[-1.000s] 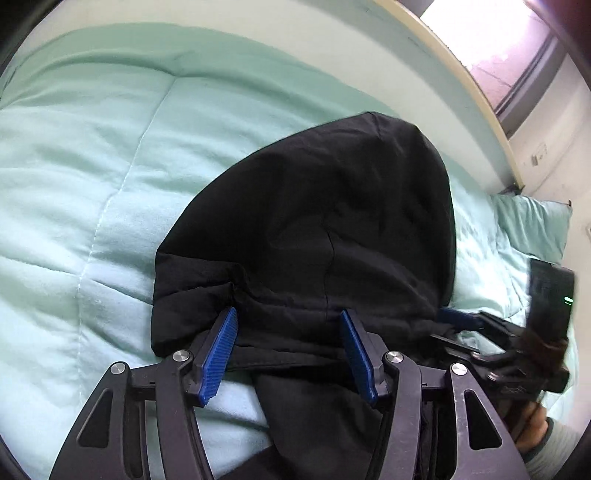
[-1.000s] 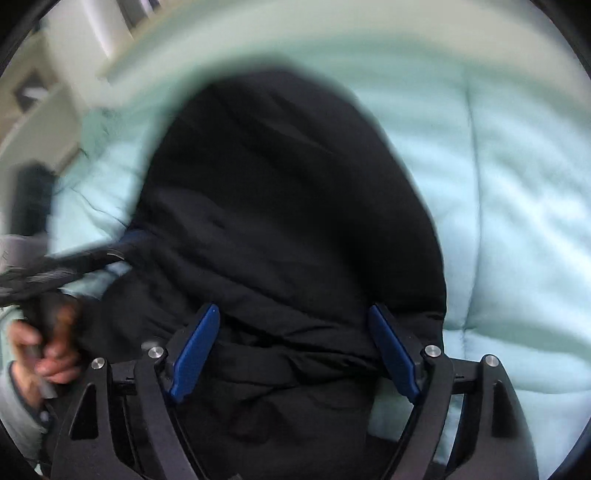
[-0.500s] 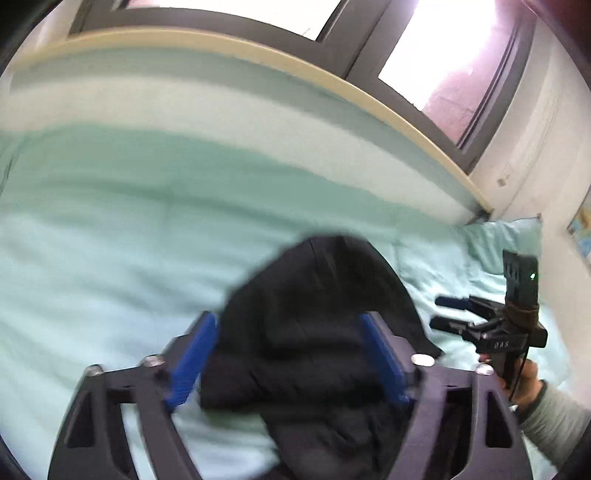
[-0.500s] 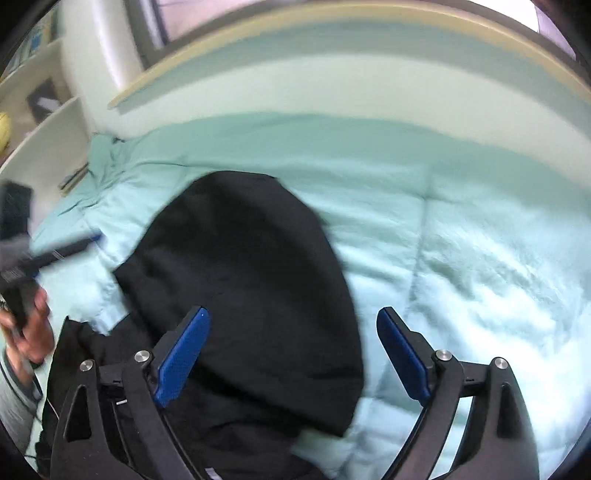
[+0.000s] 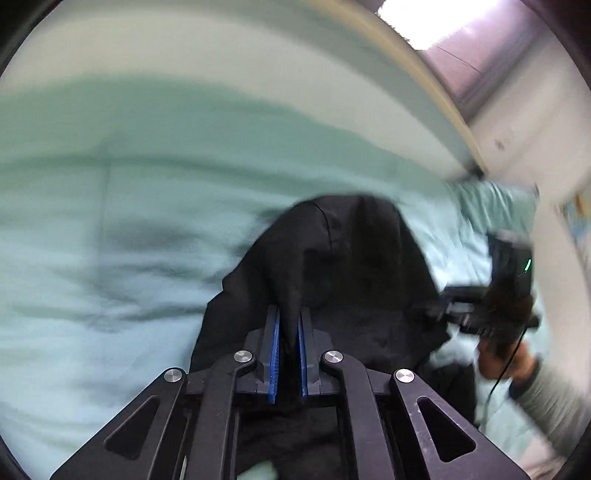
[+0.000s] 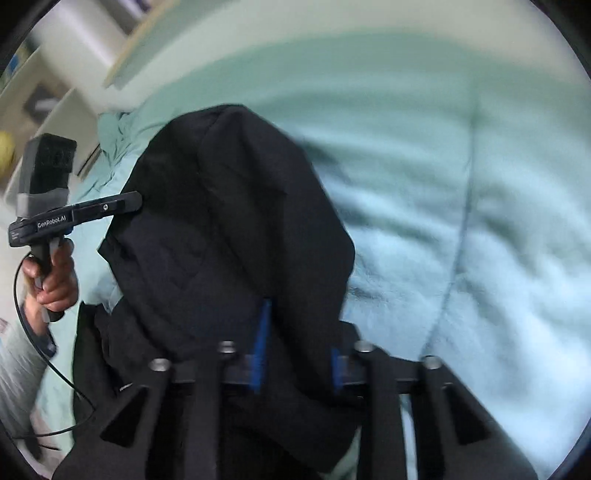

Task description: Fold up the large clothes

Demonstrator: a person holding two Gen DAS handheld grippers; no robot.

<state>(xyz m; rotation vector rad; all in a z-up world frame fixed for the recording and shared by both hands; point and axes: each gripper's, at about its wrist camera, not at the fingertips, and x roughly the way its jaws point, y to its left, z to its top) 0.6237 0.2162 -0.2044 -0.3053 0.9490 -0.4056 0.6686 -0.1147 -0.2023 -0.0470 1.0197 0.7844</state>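
A black hooded garment (image 5: 351, 266) lies bunched on a pale green quilt (image 5: 110, 221). My left gripper (image 5: 288, 314) is shut, a ridge of the black cloth pinched between its blue pads. At the right of this view a hand (image 5: 506, 354) holds my right gripper (image 5: 436, 306) at the garment's edge. In the right wrist view the garment (image 6: 229, 221) hangs draped over my right gripper (image 6: 299, 328). Its jaws are closing, with a thick fold of cloth gripped between them and one pad half hidden. My left gripper (image 6: 136, 199) bites the garment's left edge.
The quilt (image 6: 461, 184) spreads wide to the far side. A pillow (image 5: 491, 199) lies at the bed's head, under a bright window (image 5: 443, 22). Shelves (image 6: 48, 103) stand beyond the left hand (image 6: 55, 280). A thin black cable (image 6: 22, 295) dangles from it.
Both grippers, wide open over the flat hood before, have closed on the black cloth. The hood has risen off the quilt into a bunched, draped shape as both hands lifted.
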